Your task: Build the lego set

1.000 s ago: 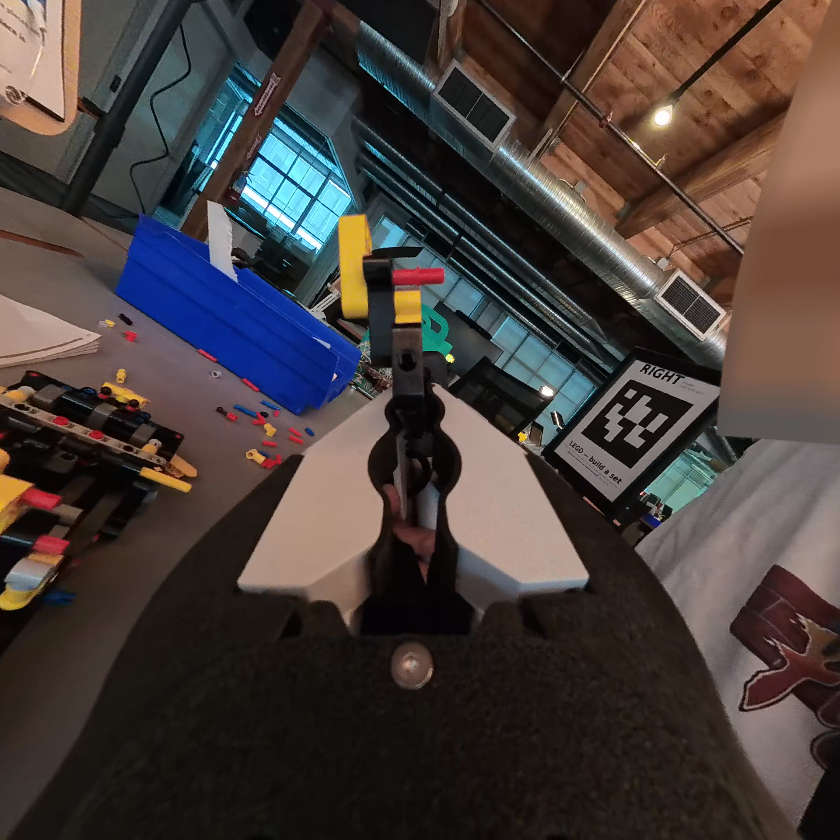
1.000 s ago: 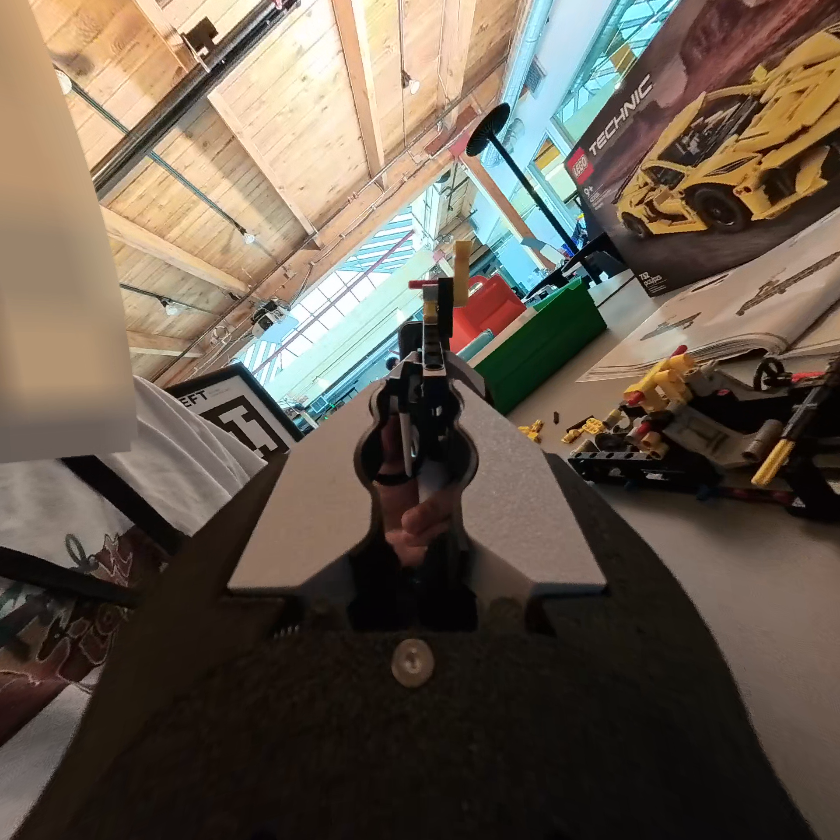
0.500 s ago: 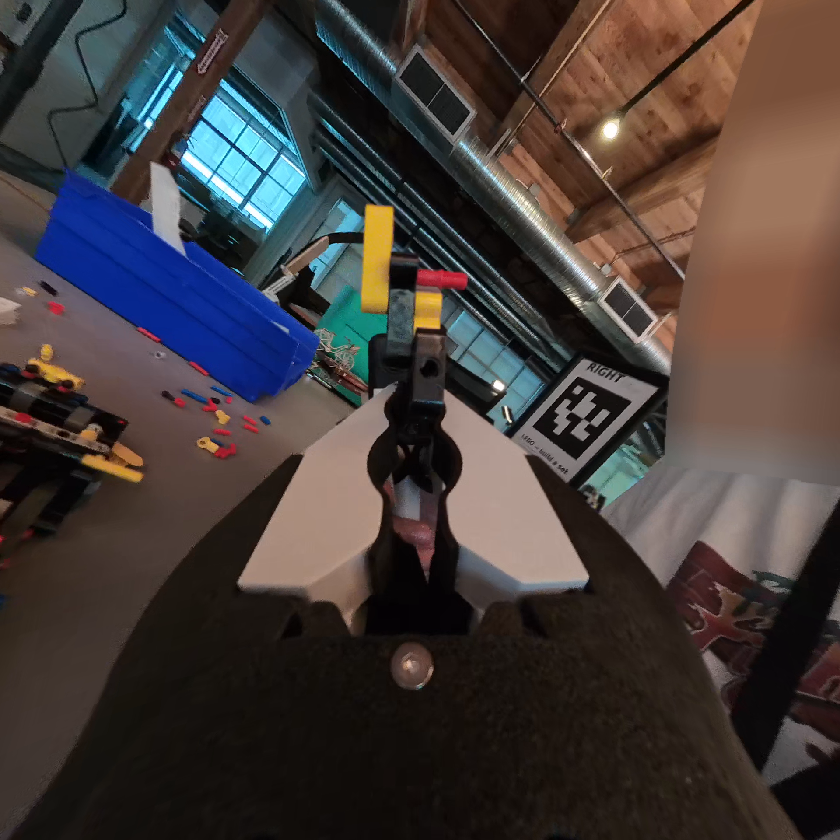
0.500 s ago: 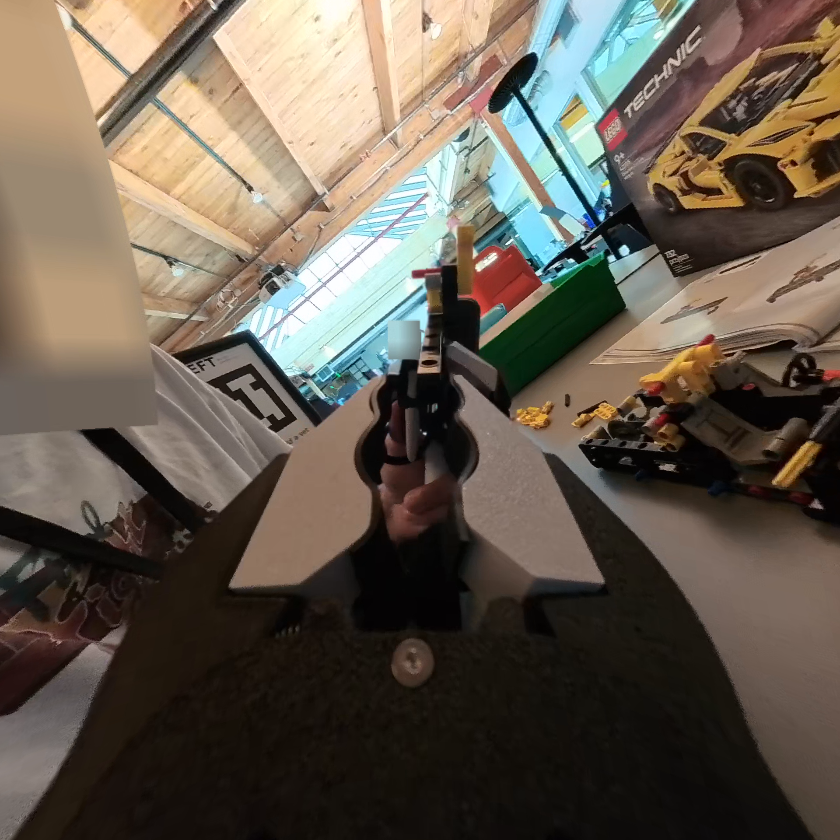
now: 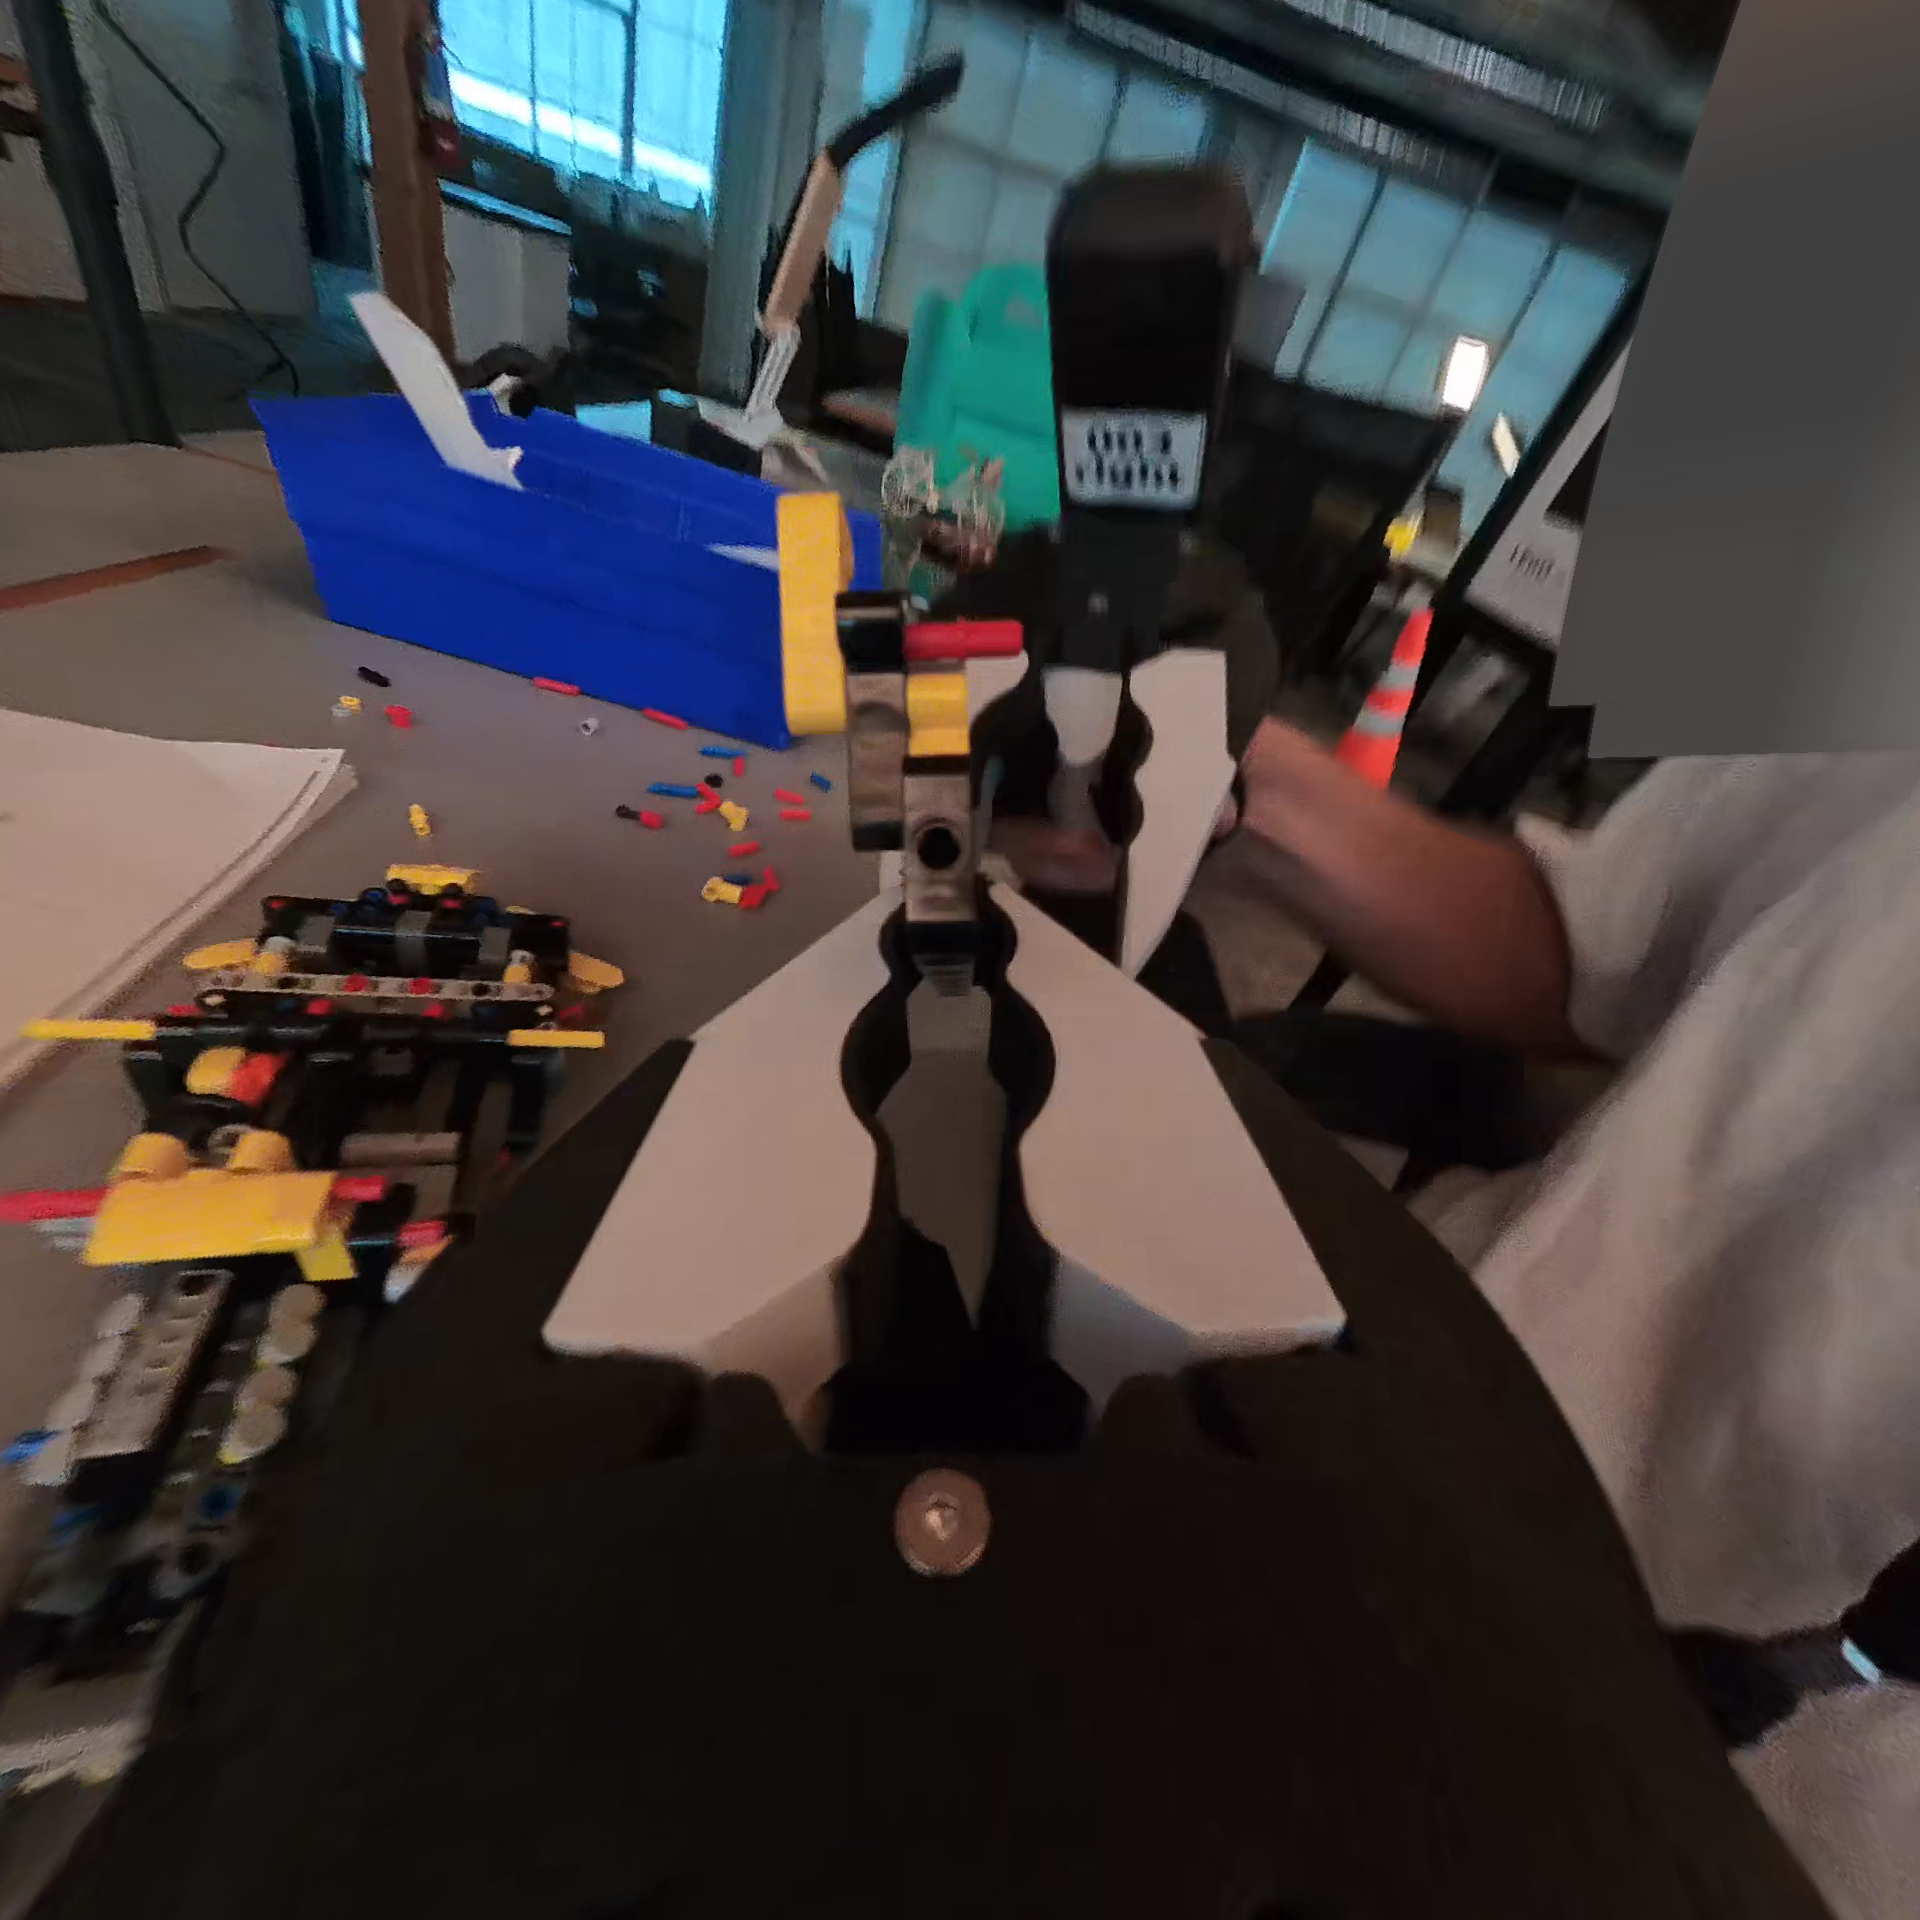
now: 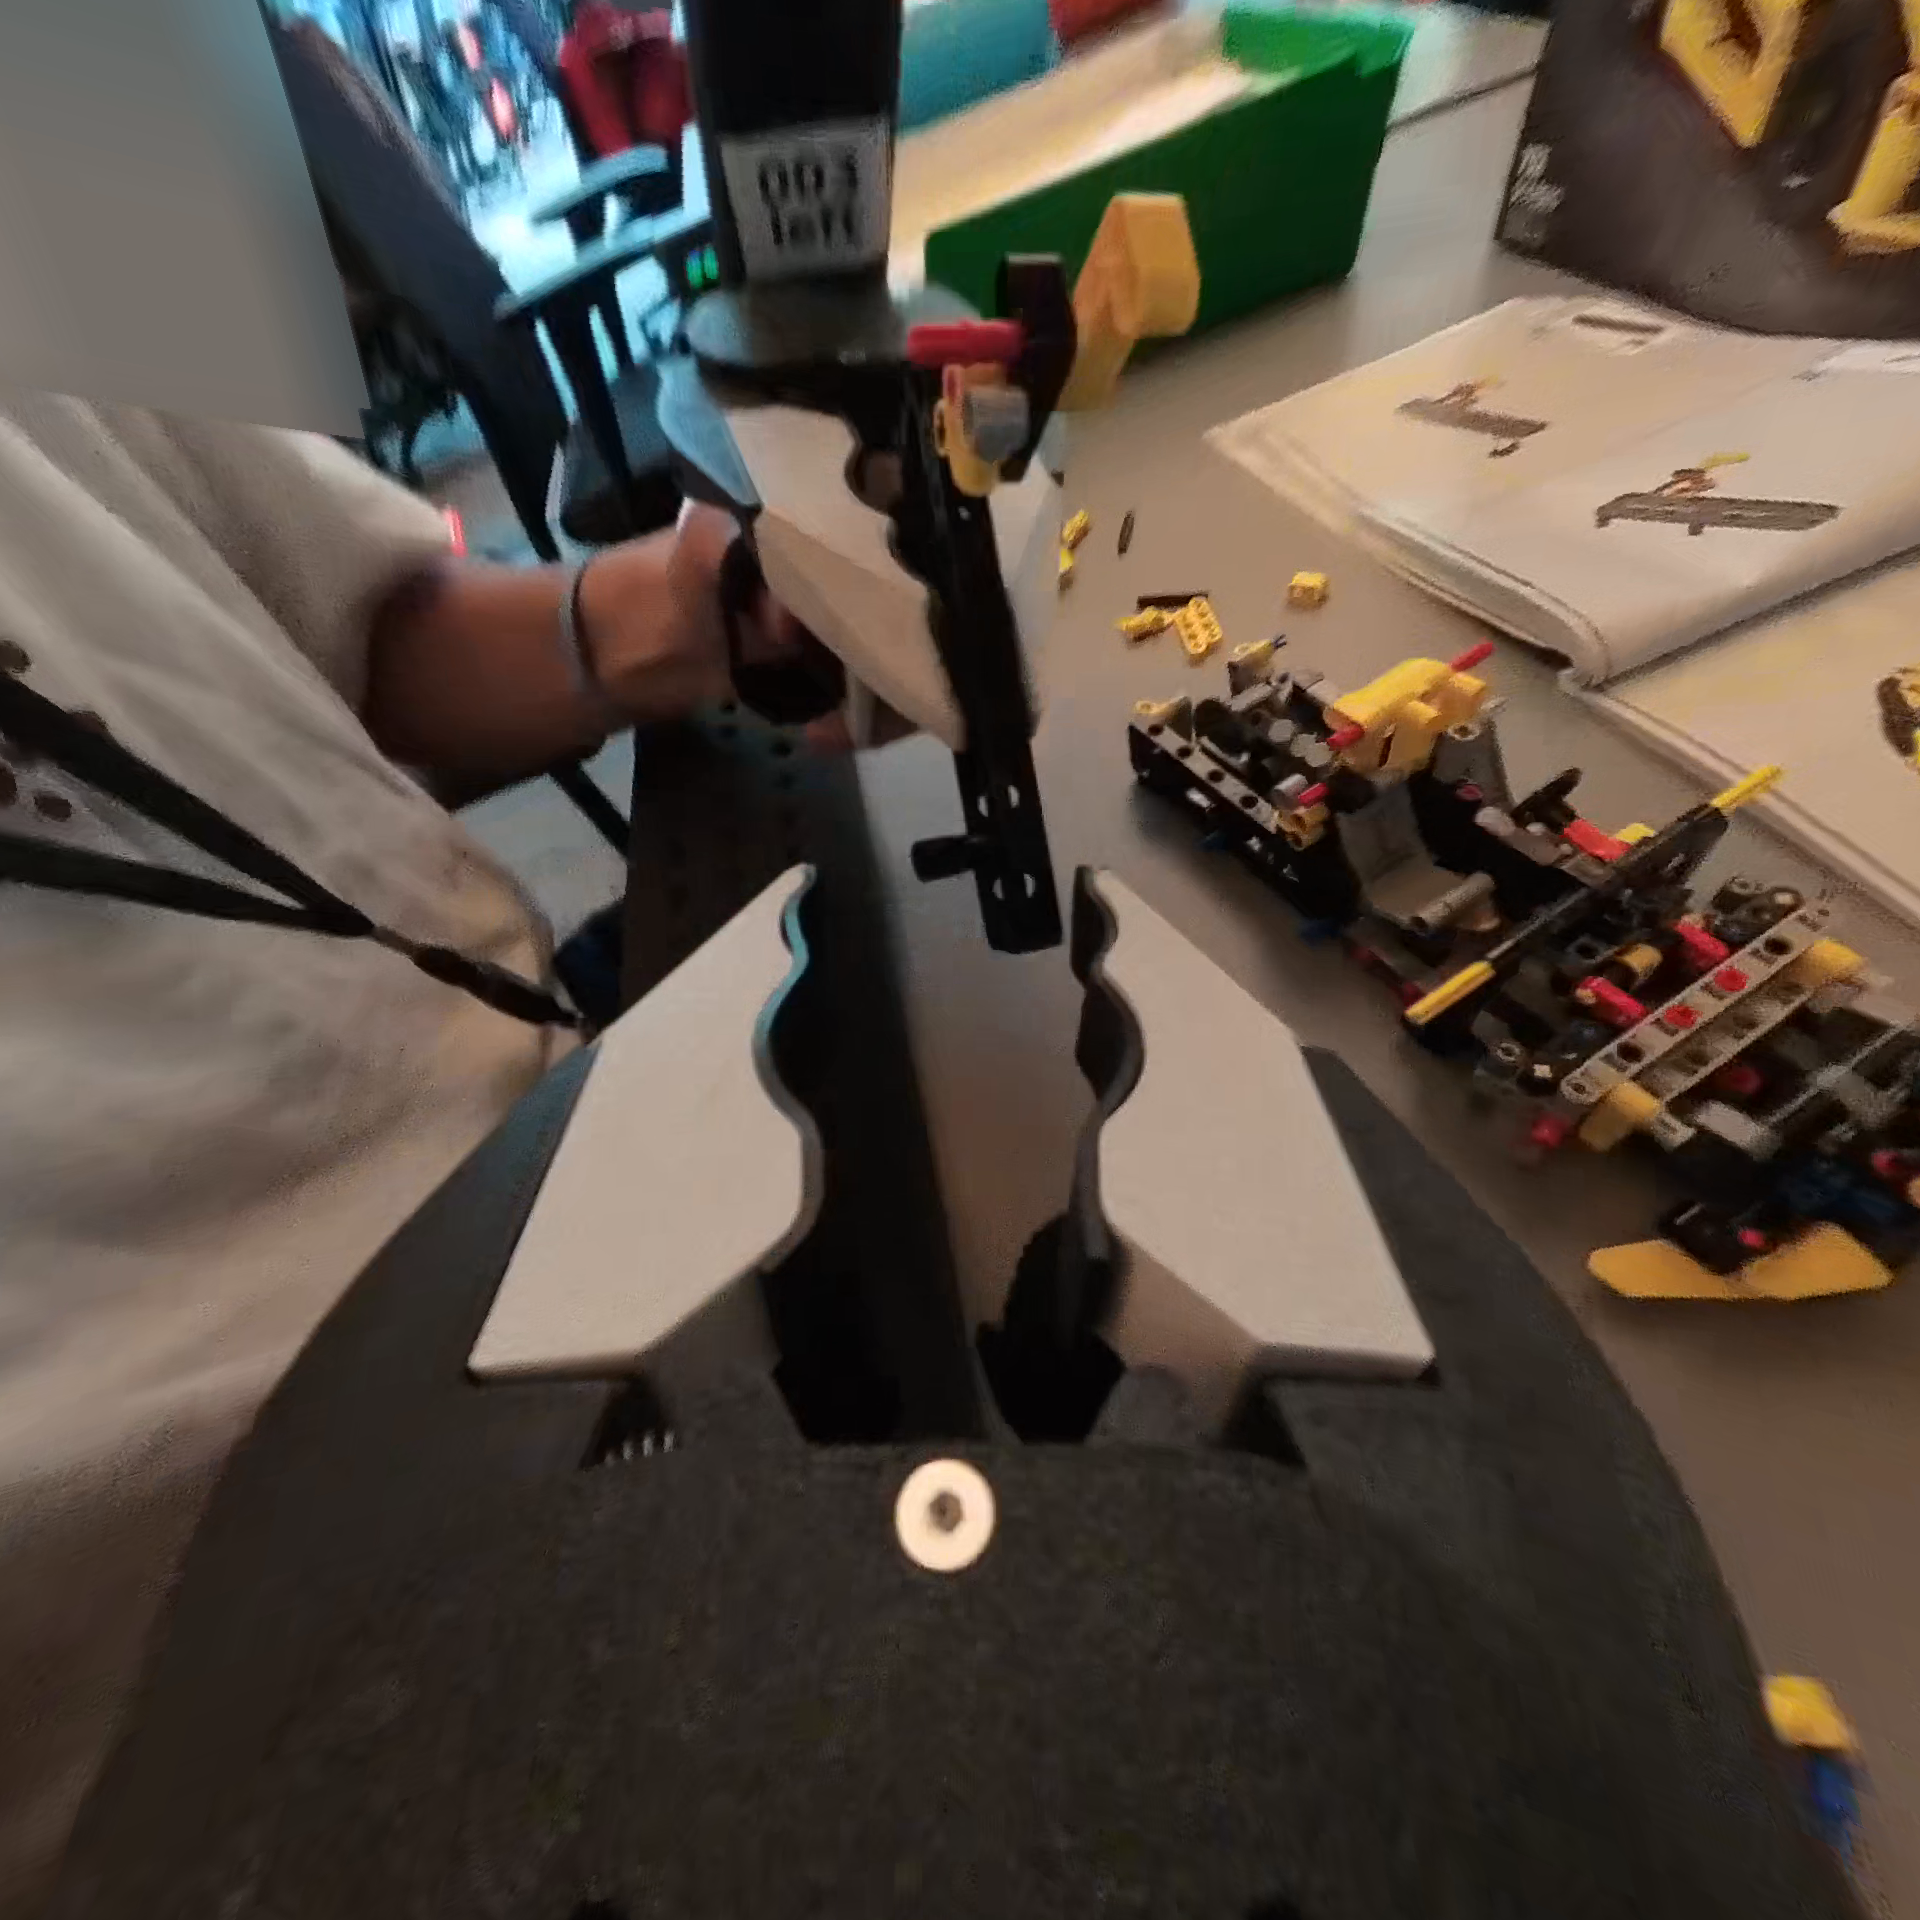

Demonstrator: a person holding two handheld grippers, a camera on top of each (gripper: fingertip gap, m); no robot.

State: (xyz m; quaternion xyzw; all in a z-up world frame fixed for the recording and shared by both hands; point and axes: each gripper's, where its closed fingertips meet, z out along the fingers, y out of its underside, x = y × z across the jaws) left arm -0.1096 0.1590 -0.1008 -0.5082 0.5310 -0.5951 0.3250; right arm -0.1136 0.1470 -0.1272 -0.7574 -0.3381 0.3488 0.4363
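Since a second ago the right gripper has let go and drawn back, jaws apart and empty. Only the left gripper now pinches the black perforated Lego beam with yellow and red pieces at one end. Its long axis points toward the right gripper; the half-built black-and-yellow plastic car chassis lies right.

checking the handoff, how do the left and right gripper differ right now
The left gripper is shut on the small lego assembly; the right gripper is open and holds nothing. The left's fingers clamp the assembly's black beam; the right's fingers flank that beam's free end without touching. Both have pale fingers on black bodies.
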